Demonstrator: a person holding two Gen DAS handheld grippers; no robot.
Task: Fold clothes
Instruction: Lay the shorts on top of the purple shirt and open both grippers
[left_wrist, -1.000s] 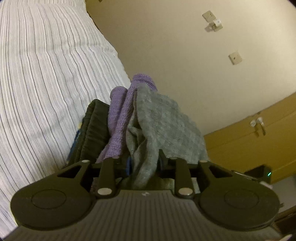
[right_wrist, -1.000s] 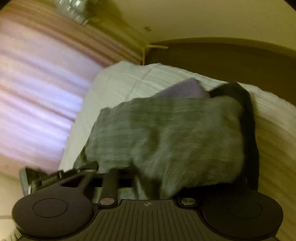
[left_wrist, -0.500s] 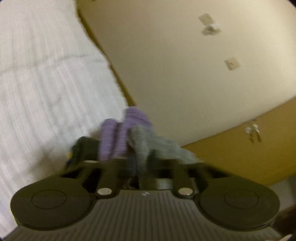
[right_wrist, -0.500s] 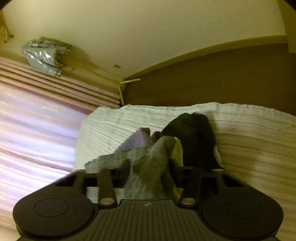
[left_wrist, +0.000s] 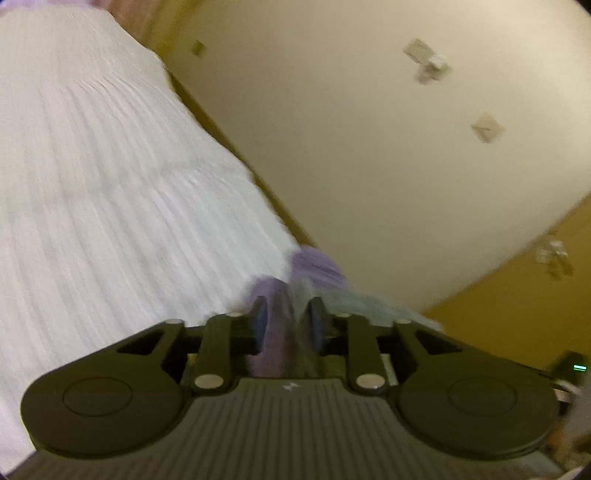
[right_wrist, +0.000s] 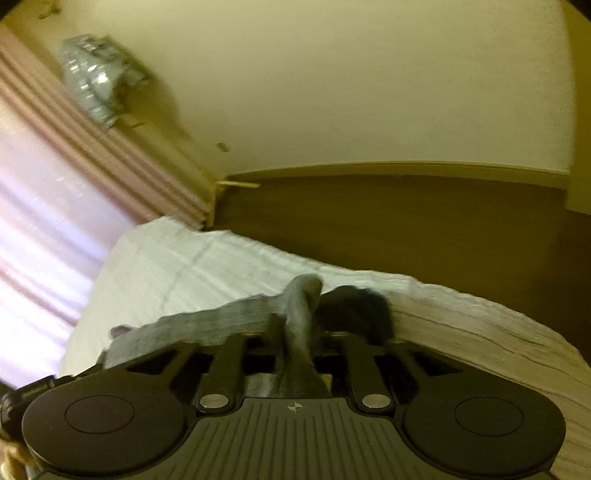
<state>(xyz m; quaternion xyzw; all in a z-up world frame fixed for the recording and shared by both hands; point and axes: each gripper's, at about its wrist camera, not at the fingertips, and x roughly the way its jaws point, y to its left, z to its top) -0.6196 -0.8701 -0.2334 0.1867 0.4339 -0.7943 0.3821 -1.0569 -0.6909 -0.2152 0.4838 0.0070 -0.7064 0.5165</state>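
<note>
Above the white bed (left_wrist: 110, 192), the left tool (left_wrist: 286, 314) pinches purple-grey cloth (left_wrist: 273, 332) and the right tool (right_wrist: 297, 328) pinches grey cloth (right_wrist: 299, 317), both with jaws opening.

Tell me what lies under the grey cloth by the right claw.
The white striped bedcover shows around the grey cloth, and a dark garment beside it. Anything directly beneath it is covered.

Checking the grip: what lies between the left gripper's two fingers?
Bunched cloth, purple beside grey, fills the gap of the left gripper as its jaws open; the left wrist view shows it.
</note>
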